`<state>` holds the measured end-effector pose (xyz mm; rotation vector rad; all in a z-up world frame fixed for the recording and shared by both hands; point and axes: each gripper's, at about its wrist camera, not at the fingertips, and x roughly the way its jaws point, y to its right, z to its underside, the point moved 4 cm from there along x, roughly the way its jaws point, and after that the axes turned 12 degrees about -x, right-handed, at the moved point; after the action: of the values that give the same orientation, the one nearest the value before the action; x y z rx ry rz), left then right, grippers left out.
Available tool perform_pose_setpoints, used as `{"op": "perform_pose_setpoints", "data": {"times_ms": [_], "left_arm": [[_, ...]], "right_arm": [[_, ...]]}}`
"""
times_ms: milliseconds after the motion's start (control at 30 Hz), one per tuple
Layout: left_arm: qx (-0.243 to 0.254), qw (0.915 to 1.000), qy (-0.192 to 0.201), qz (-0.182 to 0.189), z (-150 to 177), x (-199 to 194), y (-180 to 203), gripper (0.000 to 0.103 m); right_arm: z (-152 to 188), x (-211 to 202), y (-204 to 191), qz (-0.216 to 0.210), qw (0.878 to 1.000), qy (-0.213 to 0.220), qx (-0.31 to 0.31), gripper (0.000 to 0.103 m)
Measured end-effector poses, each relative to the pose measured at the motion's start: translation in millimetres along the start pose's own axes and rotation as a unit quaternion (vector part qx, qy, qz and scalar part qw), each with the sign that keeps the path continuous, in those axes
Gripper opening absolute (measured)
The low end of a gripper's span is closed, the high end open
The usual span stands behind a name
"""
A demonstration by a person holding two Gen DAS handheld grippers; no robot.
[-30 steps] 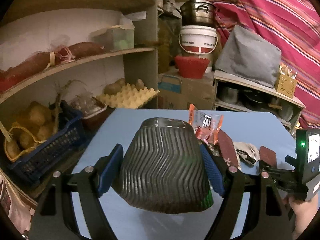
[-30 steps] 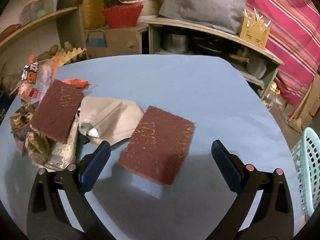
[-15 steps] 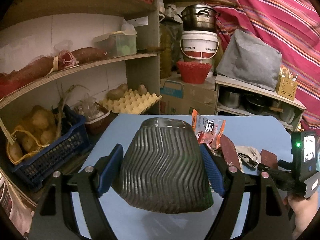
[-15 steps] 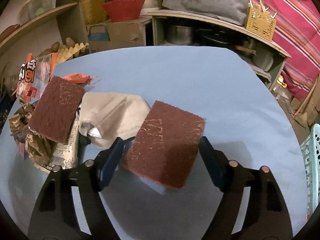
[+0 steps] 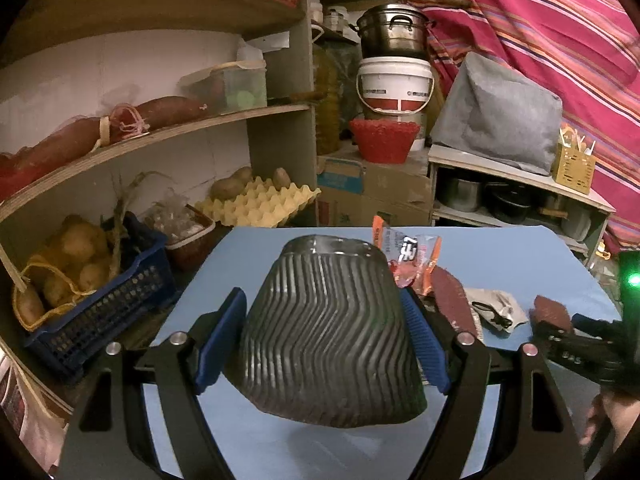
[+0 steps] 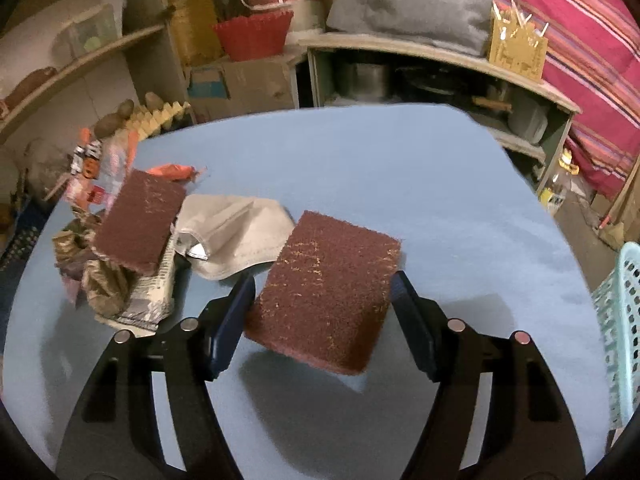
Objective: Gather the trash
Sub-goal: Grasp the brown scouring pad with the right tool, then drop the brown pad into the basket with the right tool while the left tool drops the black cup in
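While my left gripper (image 5: 320,344) pinches the ribbed dark bin (image 5: 328,336) by its sides, blue pads pressed against it left and right, the bin hangs tilted above the near part of the blue table (image 5: 500,256), its open mouth turned toward the far side. My right gripper (image 6: 322,312) has its fingers closed onto a maroon scouring pad (image 6: 326,290), one pad at each long edge, and the scouring pad sits lifted off the table with its shadow on the cloth beneath. To the left of it lies a crumpled grey pouch (image 6: 236,236), and further left a second maroon pad (image 6: 140,220) rests on top of a heap of wrappers (image 6: 104,284), with an orange-and-white snack packet (image 6: 100,168) at the far left edge and a small orange wrapper (image 6: 172,171) just beyond the second pad. At the right edge of the right wrist view stands a pale turquoise basket (image 6: 620,320). Beyond the table, on the left, shelves hold a blue crate of potatoes (image 5: 92,288) and a yellow egg tray (image 5: 260,204)
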<state>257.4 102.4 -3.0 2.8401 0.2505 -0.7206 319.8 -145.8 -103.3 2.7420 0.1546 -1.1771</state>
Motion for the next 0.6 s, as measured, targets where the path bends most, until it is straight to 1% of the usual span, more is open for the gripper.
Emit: {"op": "perform_pose_setpoints", "data": {"times_ms": [100,200,400,500,600], "left_arm": [[0.001,1.0000,0.004,0.005,-0.1,-3.5,7.7,0.077],[0.004,0.9999,0.009,0.008,1.9,-8.4,19.8,0.077],[0.018,0.9995,0.013,0.023,8.6,-18.4,56.7,0.077],[0.027,0.9990,0.014,0.034,12.8,-22.0,77.1,0.077],[0.035,0.9984,0.014,0.042,17.0,-25.0,95.9,0.077]], "right_arm": [[1.8,-19.0,11.8,-0.010,1.000,0.025,0.003,0.069],[5.5,-41.2,28.2,-0.005,0.999,0.052,0.008,0.069],[10.7,-87.0,61.0,0.003,0.994,0.111,0.021,0.069],[14.3,-106.8,75.3,0.016,0.991,0.129,0.017,0.069],[21.0,-119.0,91.8,0.028,0.990,0.135,0.013,0.069]]}}
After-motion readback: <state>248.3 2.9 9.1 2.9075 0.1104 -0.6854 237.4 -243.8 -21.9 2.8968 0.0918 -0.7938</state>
